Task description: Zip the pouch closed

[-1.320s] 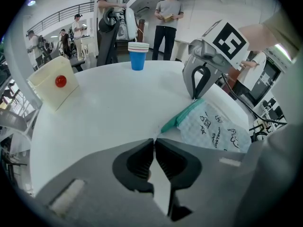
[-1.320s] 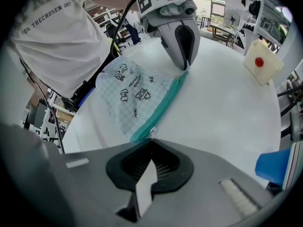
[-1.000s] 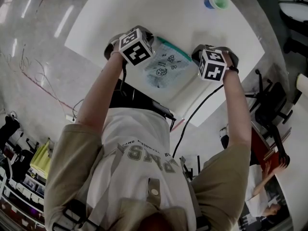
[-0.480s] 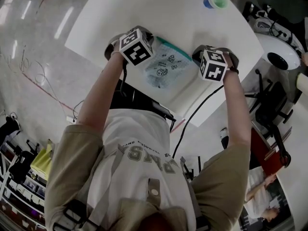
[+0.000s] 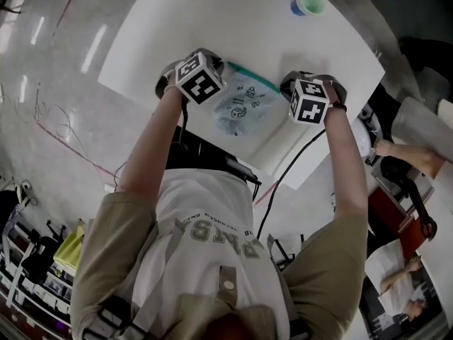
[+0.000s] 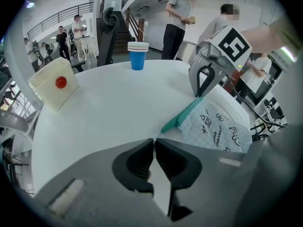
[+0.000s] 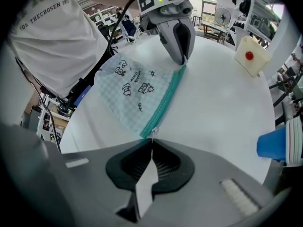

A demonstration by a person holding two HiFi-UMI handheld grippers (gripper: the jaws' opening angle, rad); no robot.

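Note:
A light blue checked pouch [image 5: 244,105] with doodle prints lies flat on the white table [image 5: 212,20]. Its teal zipper [image 7: 165,98] runs along the far edge. My left gripper [image 5: 223,66] is shut at the zipper's left end, its tips [image 6: 154,141] pinching the pouch's corner there. At the opposite end, my right gripper [image 5: 283,87] is shut, and a small metal zipper pull sits at its tips [image 7: 151,140]. Each gripper view shows the other gripper: the right gripper [image 6: 201,91] and the left gripper [image 7: 181,60] both touch down on the pouch [image 6: 215,124].
A stack of paper cups [image 5: 306,2], blue on the outside [image 6: 138,56], stands at the table's far side. A cream box with a red ball [image 6: 49,84] sits near the table's edge. People stand beyond the table, with chairs to the right.
Both grippers and the pouch keep their places. The head view has shifted slightly, and people in the background have moved.

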